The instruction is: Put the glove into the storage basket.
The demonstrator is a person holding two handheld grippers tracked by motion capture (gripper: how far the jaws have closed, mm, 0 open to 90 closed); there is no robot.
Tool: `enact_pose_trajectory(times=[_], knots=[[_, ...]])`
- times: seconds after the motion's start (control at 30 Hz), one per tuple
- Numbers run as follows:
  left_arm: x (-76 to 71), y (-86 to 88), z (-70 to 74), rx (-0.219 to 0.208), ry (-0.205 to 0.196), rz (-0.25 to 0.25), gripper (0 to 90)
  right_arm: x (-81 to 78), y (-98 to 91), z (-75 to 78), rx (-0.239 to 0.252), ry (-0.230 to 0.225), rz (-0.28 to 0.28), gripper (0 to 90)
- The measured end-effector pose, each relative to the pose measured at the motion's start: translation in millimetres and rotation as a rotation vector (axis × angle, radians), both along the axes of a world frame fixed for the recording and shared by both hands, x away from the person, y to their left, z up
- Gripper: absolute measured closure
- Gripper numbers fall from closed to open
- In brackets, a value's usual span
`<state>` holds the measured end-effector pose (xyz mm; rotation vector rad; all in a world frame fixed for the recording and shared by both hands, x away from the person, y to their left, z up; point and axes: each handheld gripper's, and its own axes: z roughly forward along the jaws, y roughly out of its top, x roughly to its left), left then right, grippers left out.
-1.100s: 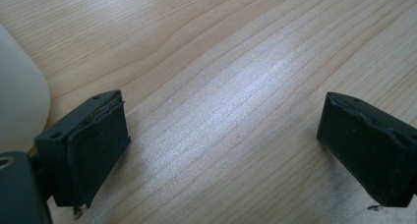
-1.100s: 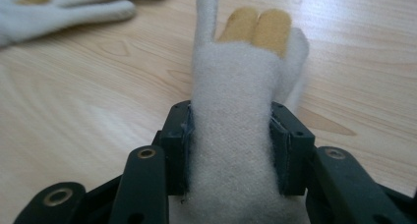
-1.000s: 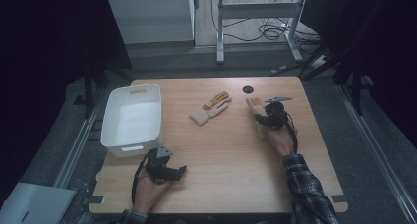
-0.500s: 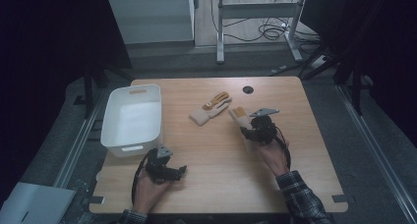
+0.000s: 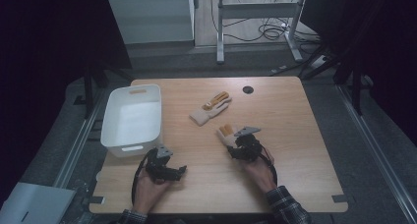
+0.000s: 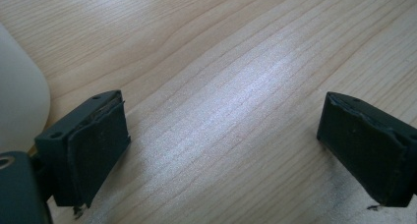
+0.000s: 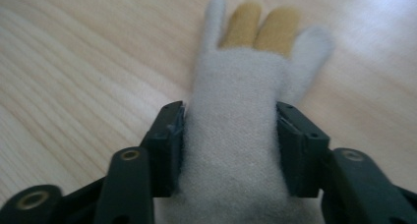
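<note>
Item: glove (image 7: pixel 236 135), pale grey knit with two mustard-yellow fingers. It lies flat on the wooden table (image 5: pixel 295 135), right of centre, between the jaws of the right gripper (image 5: pixel 231 140). Its long axis runs from the cuff, at the gripper, to the fingertips, which point away from the person and slightly left. The right gripper view shows both pads against the cuff's sides; these jaws have just been opening, so whether they pinch or merely flank the cloth cannot be told.

Second glove (image 5: pixel 210 108): same kind, lying further back near table centre, pointing up and right (high view).

White bin (image 5: pixel 132 120): left side of the table.

Left gripper (image 6: pixel 221 155): jaws spread wide over bare wood, the bin's pale corner at the frame's left edge.
</note>
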<state>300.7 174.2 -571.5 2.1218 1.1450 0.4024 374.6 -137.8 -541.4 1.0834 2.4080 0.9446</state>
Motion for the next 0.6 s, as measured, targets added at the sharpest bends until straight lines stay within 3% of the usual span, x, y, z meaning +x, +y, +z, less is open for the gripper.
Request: enact_pose_trajectory(times=[0.13, 0.37, 0.47, 0.6], knots=[[0.0, 0.0, 0.0, 0.0, 0.0, 0.0, 5.2, -1.1, -0.5, 2.5, 0.009, 0.003, 0.003, 39.0], [0.1, 0.1, 0.0, 0.001, -0.001, -0.001, 5.2, -1.5, -17.5, 34.7, 0.03, -0.044, 0.009, 37.8], [0.0, 0.0, 0.0, 0.0, 0.0, 0.0, 5.2, -0.4, -33.7, 37.5, 0.023, -0.04, -0.003, 51.3], [0.0, 0.0, 0.0, 0.0, 0.0, 0.0, 5.2, -2.0, -60.6, 28.2, 0.012, -0.009, -0.022, 73.3]])
